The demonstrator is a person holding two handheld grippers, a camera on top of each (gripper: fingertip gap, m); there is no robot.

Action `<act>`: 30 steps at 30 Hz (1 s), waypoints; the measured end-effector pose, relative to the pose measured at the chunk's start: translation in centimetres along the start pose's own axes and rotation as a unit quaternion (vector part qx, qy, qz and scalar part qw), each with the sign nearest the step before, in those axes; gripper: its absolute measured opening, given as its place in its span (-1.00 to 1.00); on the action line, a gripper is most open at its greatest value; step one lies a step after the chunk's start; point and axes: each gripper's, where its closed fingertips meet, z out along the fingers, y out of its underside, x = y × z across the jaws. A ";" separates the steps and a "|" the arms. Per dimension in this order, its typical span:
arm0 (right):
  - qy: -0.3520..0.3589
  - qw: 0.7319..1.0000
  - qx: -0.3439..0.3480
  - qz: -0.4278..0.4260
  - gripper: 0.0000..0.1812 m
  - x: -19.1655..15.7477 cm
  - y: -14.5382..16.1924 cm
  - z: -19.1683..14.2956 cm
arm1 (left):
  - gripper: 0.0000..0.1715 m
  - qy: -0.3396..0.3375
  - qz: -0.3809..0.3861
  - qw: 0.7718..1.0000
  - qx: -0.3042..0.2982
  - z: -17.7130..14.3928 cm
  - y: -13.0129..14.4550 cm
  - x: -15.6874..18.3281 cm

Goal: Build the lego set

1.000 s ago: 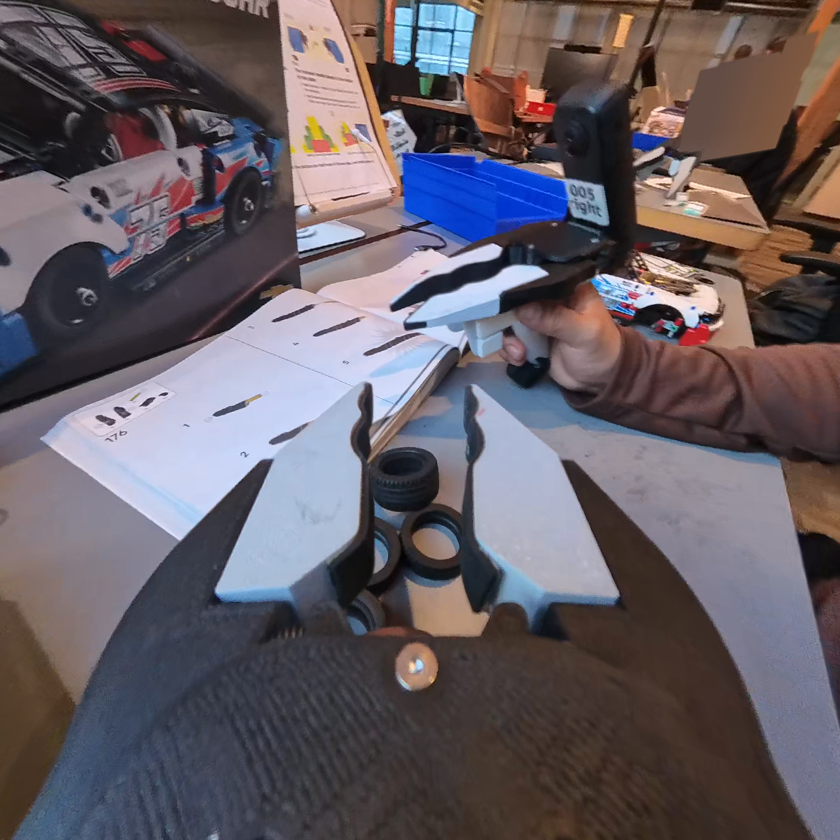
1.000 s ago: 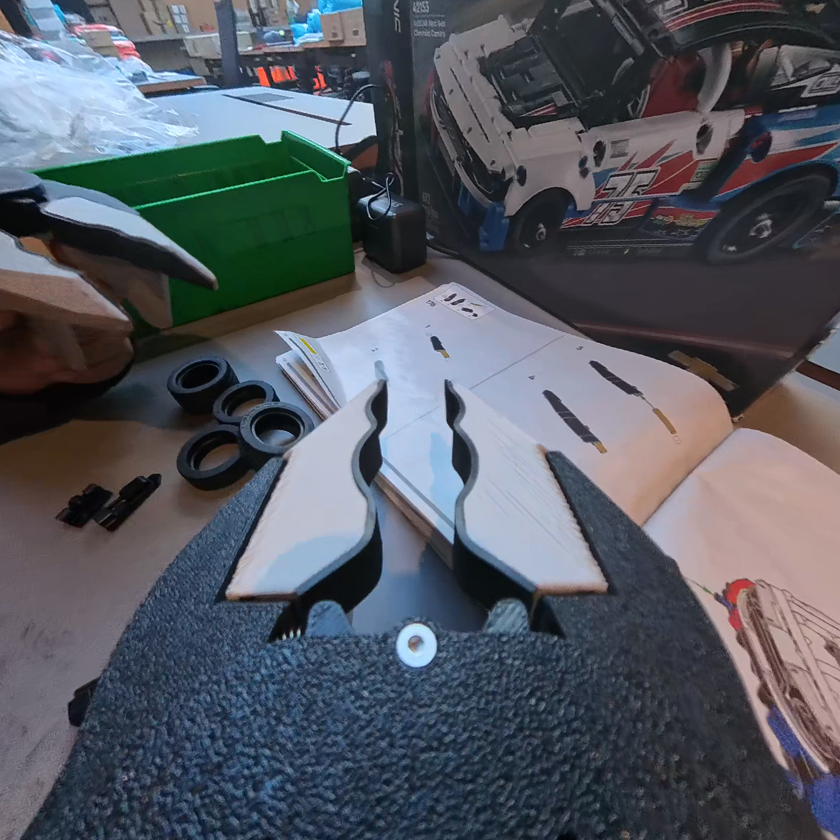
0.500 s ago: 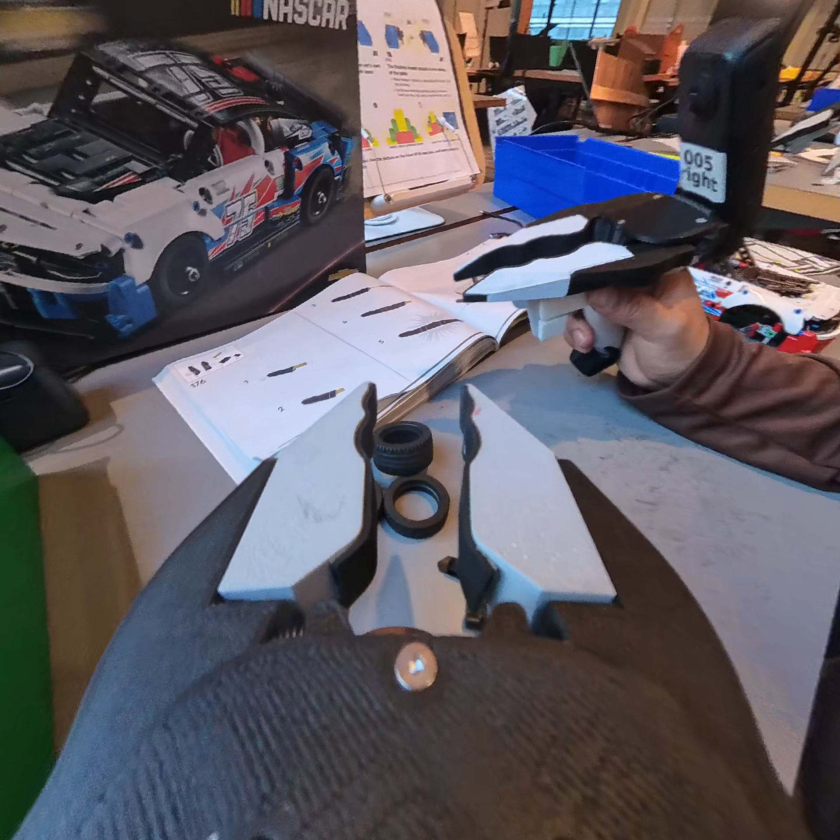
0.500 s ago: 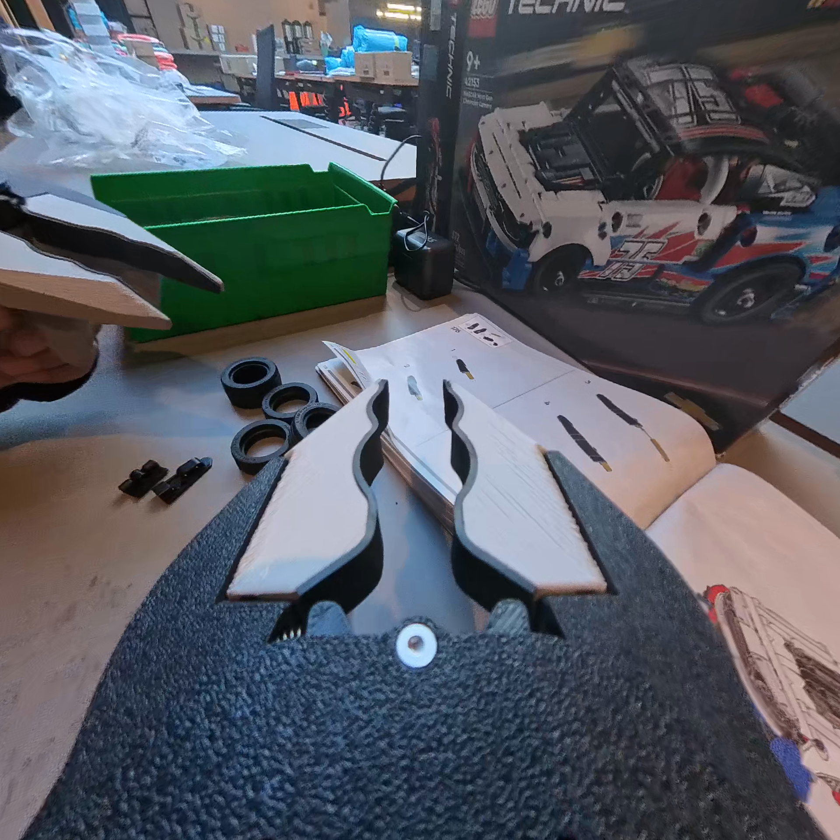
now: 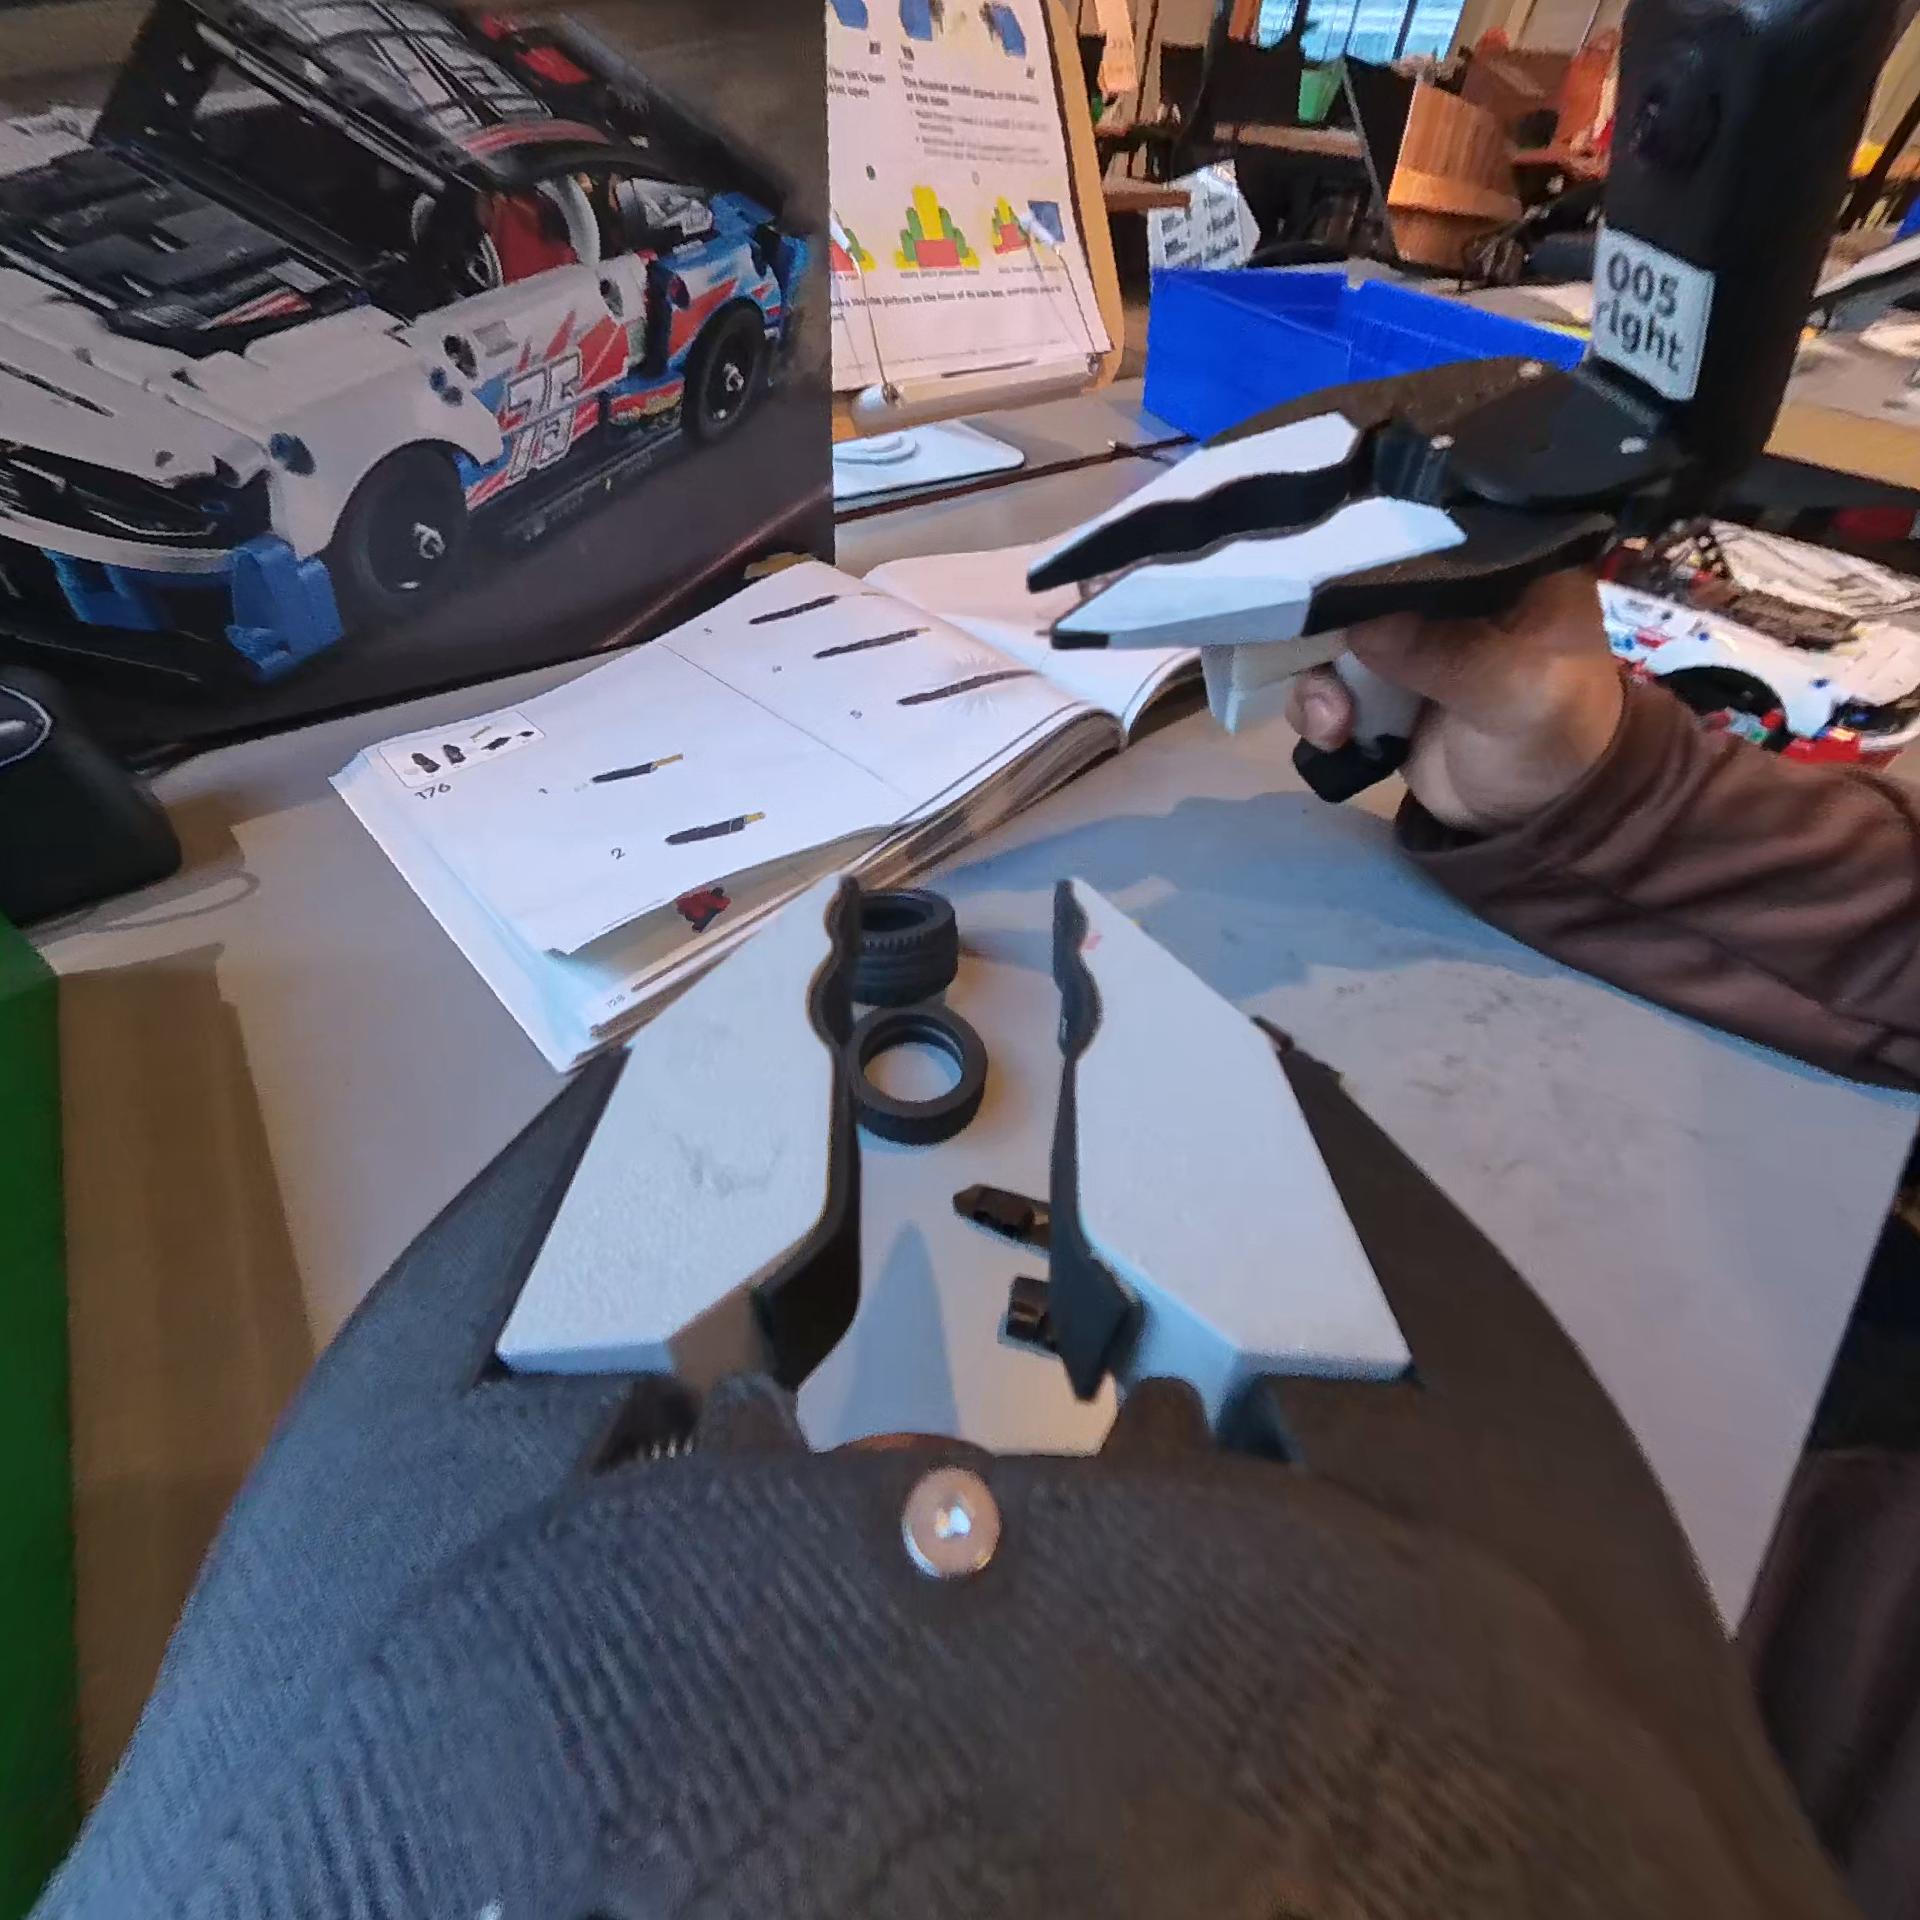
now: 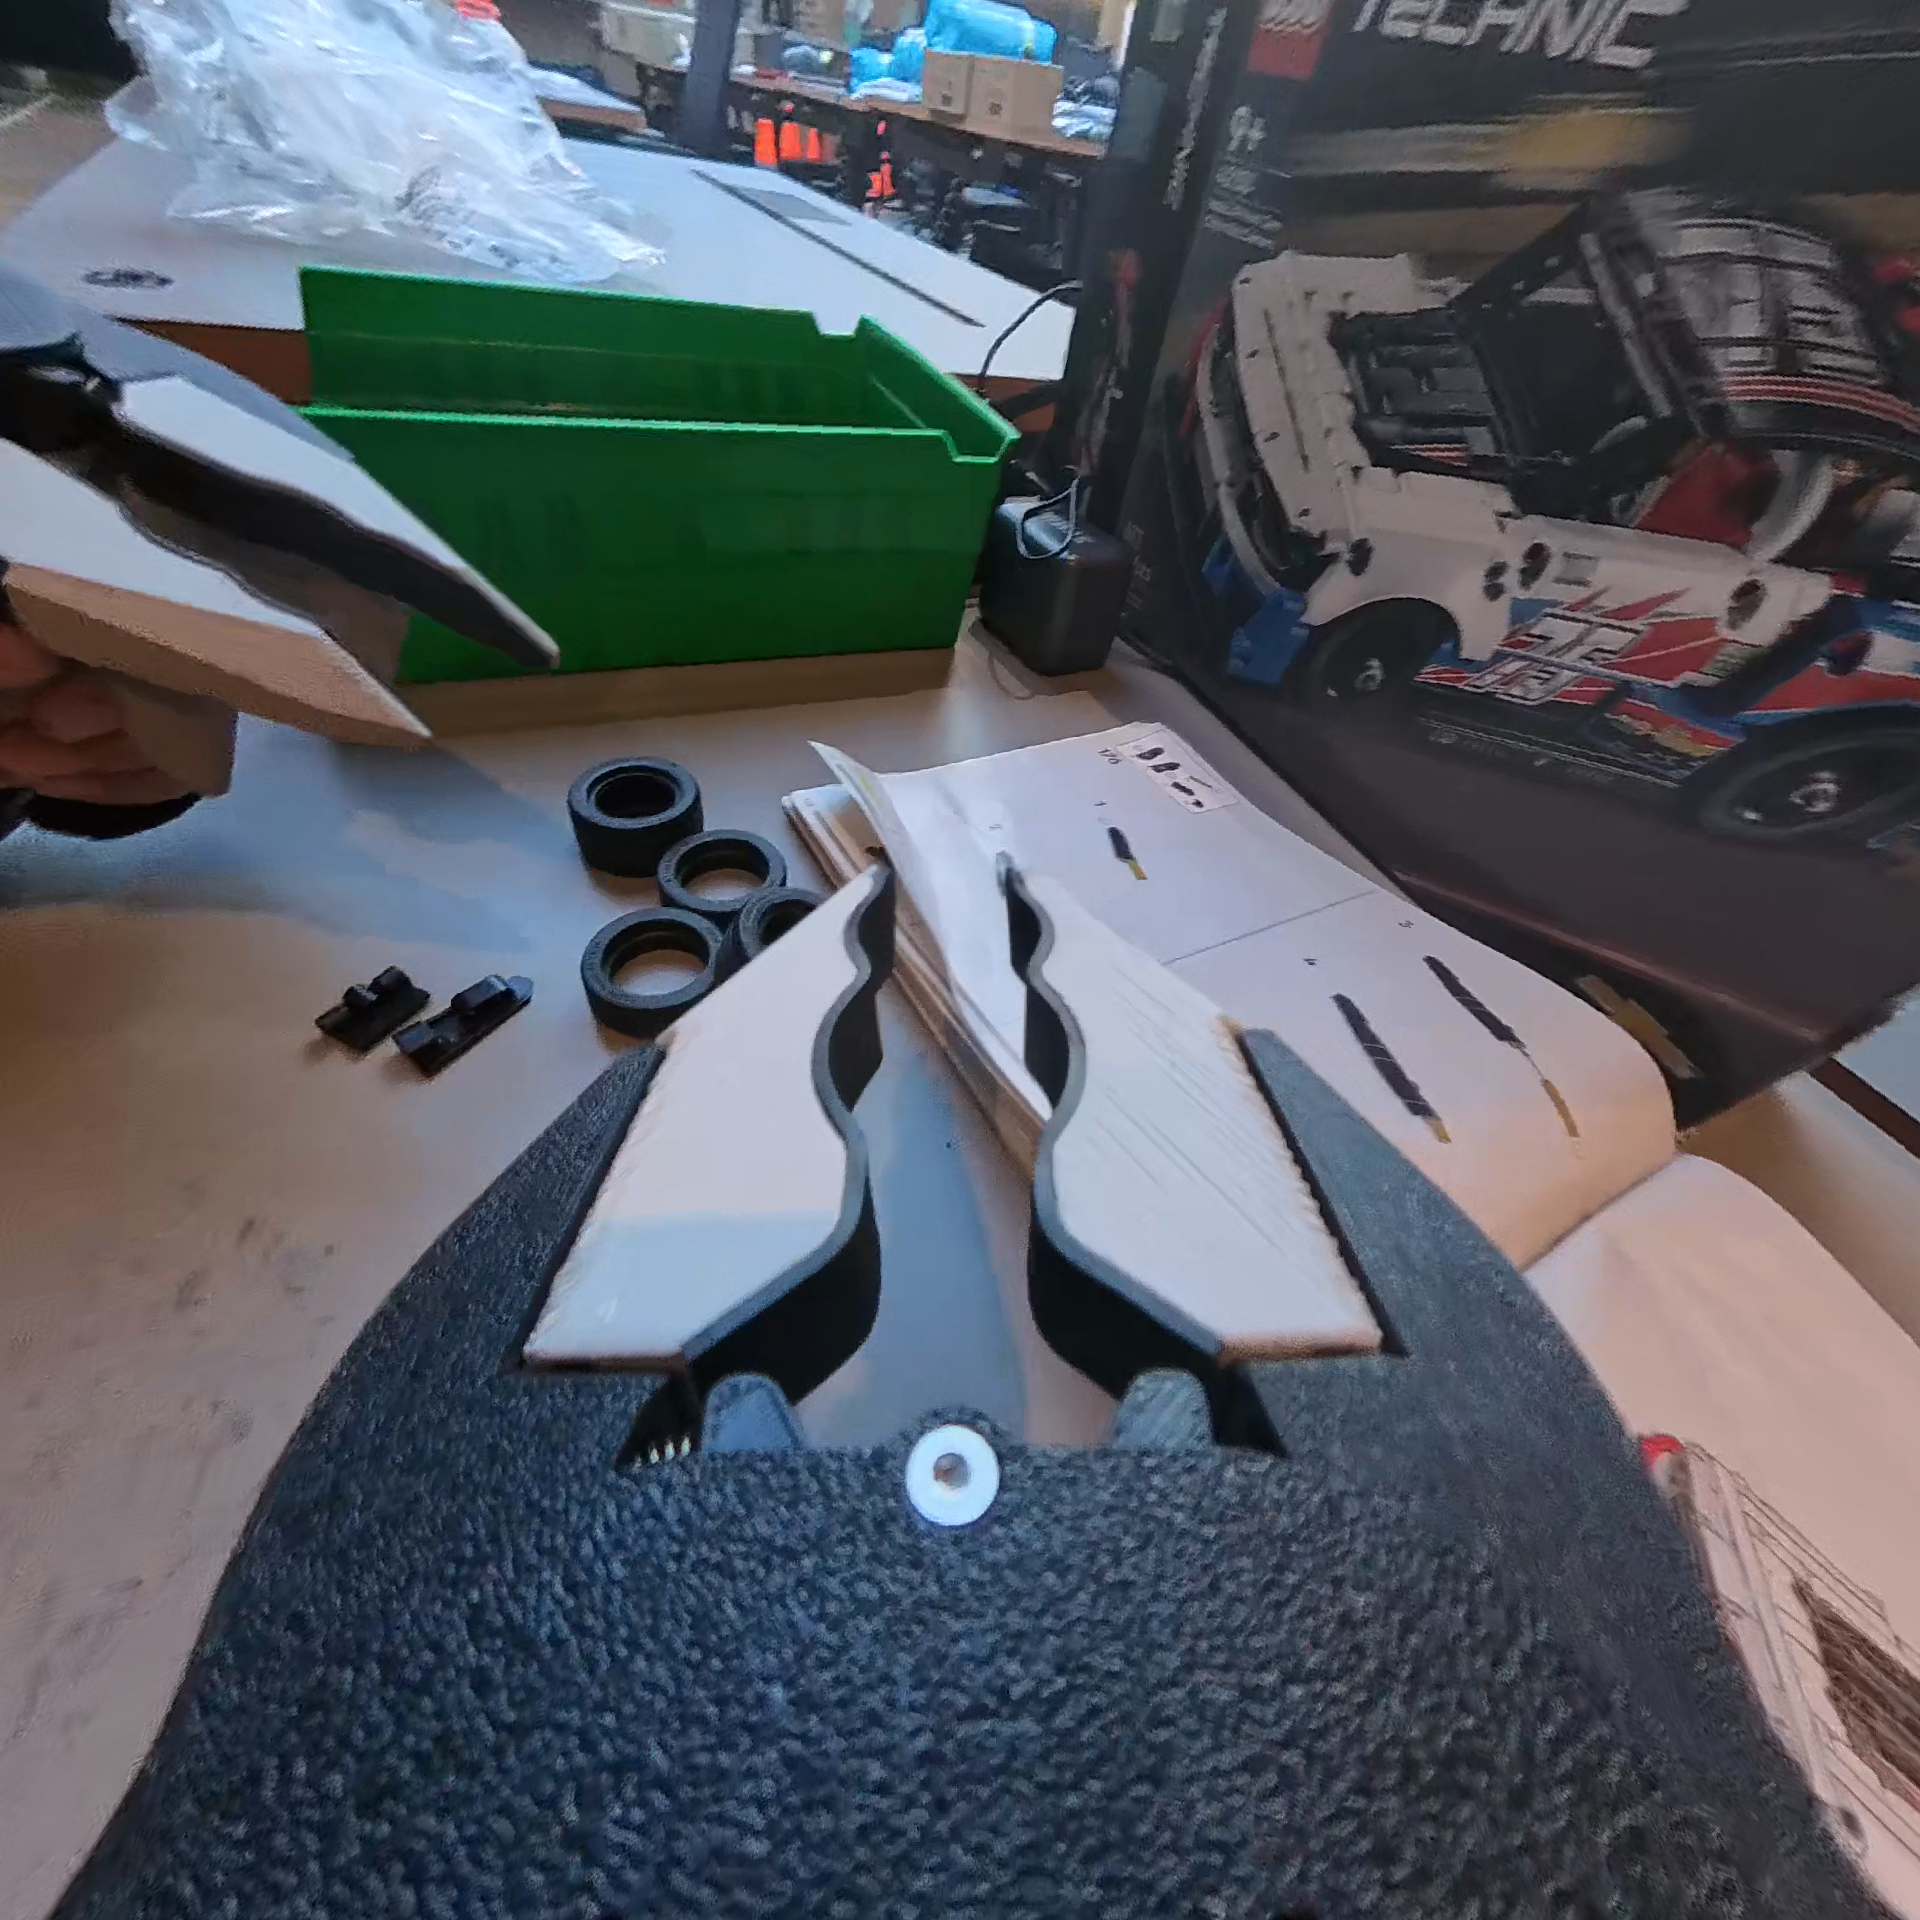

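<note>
Moved: left tongs (image 5: 951,899) drawn back, small black pieces (image 5: 1000,1205) now between fingers.
Tongs: left and right tongs (image 6: 945,873) open, empty.
Progress: tyres (image 6: 634,816) loose, unfitted.

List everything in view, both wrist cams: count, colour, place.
tyres: four, black, clustered on table left of booklet
small parts: two, black, left of tyres
instruction booklet: one, white, open, mid-table
set box: one, dark, upright behind booklet
green bin: one, far left
blue bin: one, far table
plastic bag: clear, behind green bin
built car: white, partial, right edge
left gripper: open, over tyres
right gripper: open, over booklet
</note>
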 end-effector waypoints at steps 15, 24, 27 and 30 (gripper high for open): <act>-0.111 0.991 -0.065 -0.033 -0.78 -5.5 1.8 1.9 | -0.59 0.018 0.025 0.998 -0.061 0.8 3.2 -0.9; -0.101 0.992 -0.069 -0.033 -0.79 -5.1 2.0 2.0 | -0.62 0.014 0.027 0.999 -0.040 1.2 2.7 -2.1; -0.102 0.992 -0.067 -0.033 -0.79 -5.2 1.9 2.0 | -0.63 0.013 0.031 0.999 -0.033 1.3 2.5 -2.4; -0.115 0.990 -0.073 -0.029 -0.78 -5.6 2.2 2.0 | -0.63 0.023 0.039 0.998 -0.033 1.4 2.4 -2.5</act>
